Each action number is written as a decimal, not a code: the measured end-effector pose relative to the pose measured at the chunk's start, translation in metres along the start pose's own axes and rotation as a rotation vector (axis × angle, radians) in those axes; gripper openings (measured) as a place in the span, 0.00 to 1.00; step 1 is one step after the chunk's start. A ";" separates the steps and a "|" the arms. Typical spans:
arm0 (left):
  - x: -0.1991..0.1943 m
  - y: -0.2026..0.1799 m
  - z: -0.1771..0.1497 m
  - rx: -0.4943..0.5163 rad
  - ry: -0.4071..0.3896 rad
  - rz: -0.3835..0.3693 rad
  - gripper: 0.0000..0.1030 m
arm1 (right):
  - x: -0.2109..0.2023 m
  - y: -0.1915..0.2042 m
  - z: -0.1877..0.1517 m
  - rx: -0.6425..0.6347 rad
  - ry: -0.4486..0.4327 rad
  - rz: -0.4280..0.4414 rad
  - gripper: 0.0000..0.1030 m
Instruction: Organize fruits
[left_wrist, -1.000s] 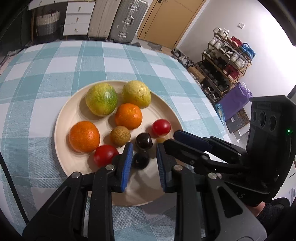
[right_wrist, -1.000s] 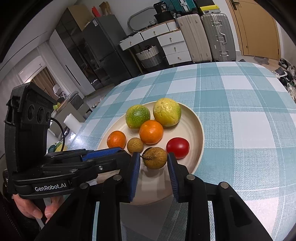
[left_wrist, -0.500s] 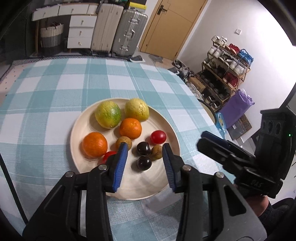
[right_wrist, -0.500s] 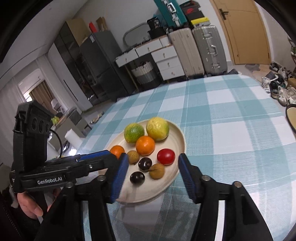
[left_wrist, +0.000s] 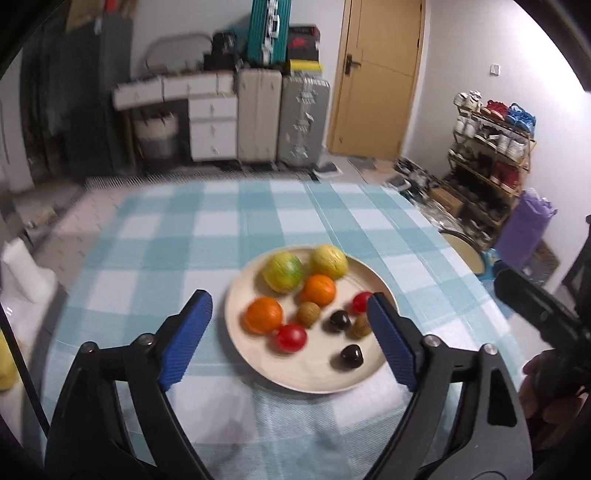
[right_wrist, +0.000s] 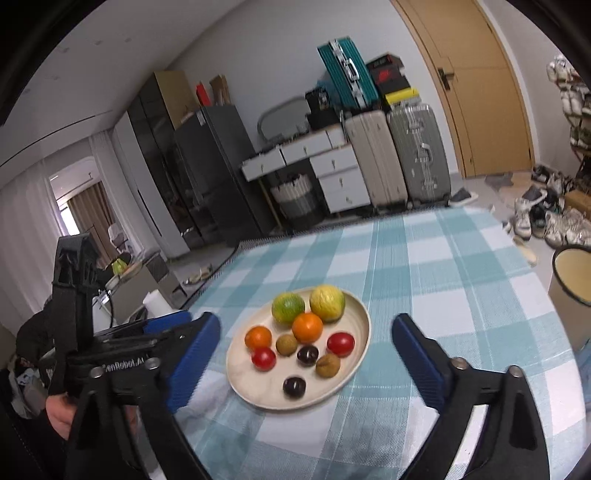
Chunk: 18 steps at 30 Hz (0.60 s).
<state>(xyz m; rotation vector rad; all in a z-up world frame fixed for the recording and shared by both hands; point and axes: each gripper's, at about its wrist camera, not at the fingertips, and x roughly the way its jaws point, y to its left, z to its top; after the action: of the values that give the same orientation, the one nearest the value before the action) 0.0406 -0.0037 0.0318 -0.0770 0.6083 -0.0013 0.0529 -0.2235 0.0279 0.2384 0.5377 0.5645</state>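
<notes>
A cream plate (left_wrist: 314, 376) (right_wrist: 243, 384) sits on the teal checked tablecloth (left_wrist: 207, 236). It holds two yellow-green citrus fruits (left_wrist: 282, 271), two oranges (left_wrist: 264, 315), two red tomatoes (left_wrist: 291, 337), two brown longans (right_wrist: 328, 365) and two dark cherries (right_wrist: 294, 386). My left gripper (left_wrist: 290, 338) is open and empty, raised above the plate's near side. My right gripper (right_wrist: 306, 363) is open and empty, also raised over the plate. The left gripper's body shows at the left of the right wrist view (right_wrist: 110, 354).
A cream bin (right_wrist: 572, 280) stands beyond the table's right edge. Suitcases (left_wrist: 280, 118), white drawers and a shoe rack (left_wrist: 491, 147) line the room behind. A white roll (left_wrist: 26, 273) stands off the table's left side.
Both grippers have opened wide and pulled up and back from the plate. The right gripper released the brown longan, which now lies on the plate.
</notes>
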 end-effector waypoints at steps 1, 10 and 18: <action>-0.004 -0.001 0.001 0.006 -0.017 0.012 0.86 | -0.002 0.001 0.001 -0.001 -0.017 -0.008 0.98; -0.036 -0.007 -0.008 0.007 -0.115 0.079 0.99 | -0.023 0.022 -0.004 -0.084 -0.150 -0.023 1.00; -0.055 -0.002 -0.023 0.004 -0.247 0.046 0.99 | -0.033 0.030 -0.018 -0.137 -0.218 -0.035 1.00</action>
<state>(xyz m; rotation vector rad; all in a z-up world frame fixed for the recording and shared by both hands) -0.0175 -0.0065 0.0448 -0.0581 0.3632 0.0510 0.0063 -0.2164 0.0371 0.1575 0.2904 0.5317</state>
